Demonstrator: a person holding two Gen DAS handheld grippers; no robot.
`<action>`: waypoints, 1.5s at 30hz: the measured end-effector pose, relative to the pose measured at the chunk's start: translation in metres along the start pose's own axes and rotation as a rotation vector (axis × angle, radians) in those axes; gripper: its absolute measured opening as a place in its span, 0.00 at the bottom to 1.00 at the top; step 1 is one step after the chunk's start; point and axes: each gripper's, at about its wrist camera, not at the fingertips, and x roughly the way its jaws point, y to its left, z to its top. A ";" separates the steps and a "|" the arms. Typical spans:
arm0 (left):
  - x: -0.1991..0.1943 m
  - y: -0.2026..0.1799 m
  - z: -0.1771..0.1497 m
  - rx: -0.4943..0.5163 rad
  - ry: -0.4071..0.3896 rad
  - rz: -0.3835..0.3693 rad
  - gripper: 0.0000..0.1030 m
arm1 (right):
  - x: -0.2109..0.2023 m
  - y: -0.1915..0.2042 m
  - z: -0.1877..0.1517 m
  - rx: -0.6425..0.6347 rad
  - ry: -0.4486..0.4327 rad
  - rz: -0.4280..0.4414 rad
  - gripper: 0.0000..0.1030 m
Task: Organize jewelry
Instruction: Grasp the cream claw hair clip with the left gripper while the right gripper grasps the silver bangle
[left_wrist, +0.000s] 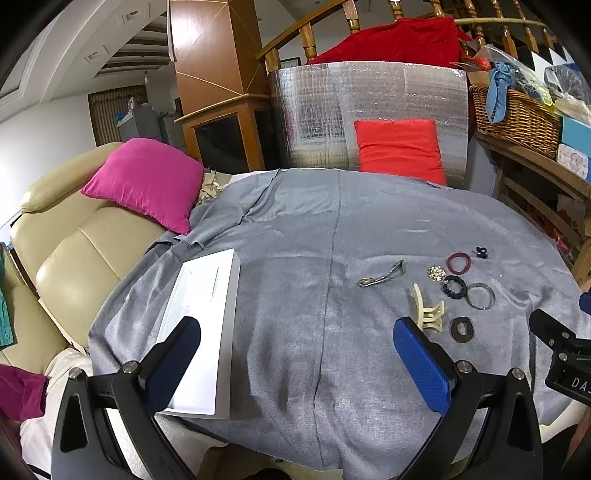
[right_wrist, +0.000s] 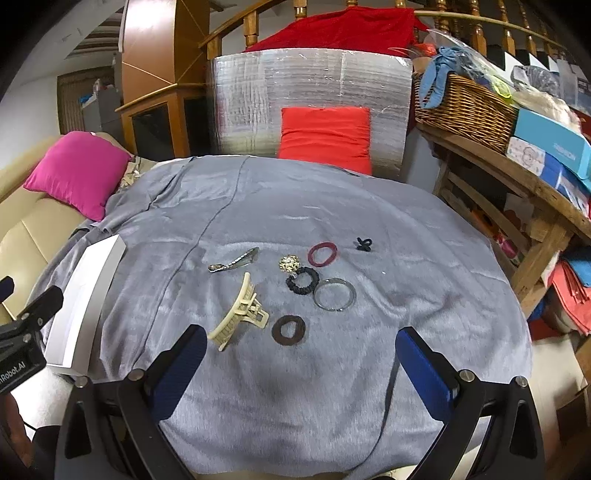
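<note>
On the grey cloth lie a cream claw clip (right_wrist: 239, 313), a brown hair tie (right_wrist: 288, 329), a clear bangle (right_wrist: 334, 294), a black scrunchie (right_wrist: 302, 280), a maroon hair tie (right_wrist: 322, 254), a gold brooch (right_wrist: 289, 263), a silver barrette (right_wrist: 233, 260) and a small black clip (right_wrist: 364, 244). A white tray (left_wrist: 201, 332) lies at the left. My left gripper (left_wrist: 297, 343) is open above the cloth between the tray and the claw clip (left_wrist: 428, 310). My right gripper (right_wrist: 301, 363) is open, just short of the brown hair tie, holding nothing.
A beige sofa (left_wrist: 66, 258) with a pink cushion (left_wrist: 146, 181) stands left of the table. Behind are a silver foil panel (right_wrist: 310, 99) and a red cushion (right_wrist: 327, 136). A wooden shelf with a wicker basket (right_wrist: 463, 107) and boxes stands at the right.
</note>
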 end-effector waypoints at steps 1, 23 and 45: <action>0.002 -0.001 0.001 0.002 0.002 0.004 1.00 | 0.002 0.000 0.002 -0.003 -0.007 0.001 1.00; 0.126 -0.042 0.011 0.011 0.207 -0.097 1.00 | 0.086 -0.111 0.023 0.175 -0.007 0.136 1.00; 0.162 -0.106 -0.021 0.121 0.353 -0.401 0.63 | 0.219 -0.135 0.000 0.481 0.360 0.362 0.42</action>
